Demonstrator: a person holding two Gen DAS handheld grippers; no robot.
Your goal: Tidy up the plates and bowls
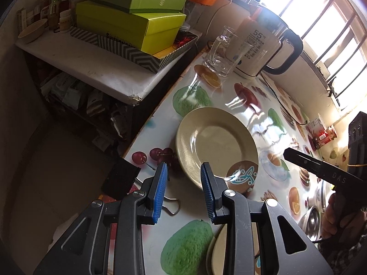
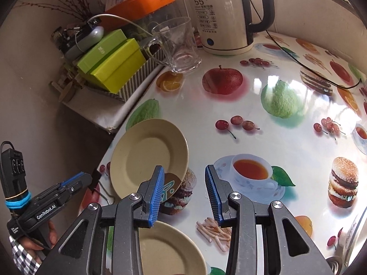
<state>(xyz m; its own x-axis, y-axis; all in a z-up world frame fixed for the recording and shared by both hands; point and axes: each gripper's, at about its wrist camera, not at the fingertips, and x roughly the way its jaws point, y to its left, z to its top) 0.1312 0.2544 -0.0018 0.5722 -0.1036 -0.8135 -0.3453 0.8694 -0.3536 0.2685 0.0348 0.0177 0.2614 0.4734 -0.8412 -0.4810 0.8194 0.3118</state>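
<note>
A beige plate (image 1: 215,144) lies on the fruit-print table near its left edge; it also shows in the right wrist view (image 2: 146,158). A second beige plate (image 2: 169,249) lies closer to me, under the right gripper, and its edge shows in the left wrist view (image 1: 218,249). My left gripper (image 1: 183,190) is open and empty, just short of the first plate's near rim. My right gripper (image 2: 184,194) is open and empty above the table, between the two plates. Metal bowls (image 1: 313,217) sit at the table's right.
A glass mug (image 2: 179,45) and a white kettle (image 2: 222,16) stand at the table's far end, with a black cable (image 2: 309,68) trailing. Green boxes (image 1: 130,23) sit on a side shelf (image 1: 91,68) left of the table. A binder clip (image 1: 170,206) lies near the left gripper.
</note>
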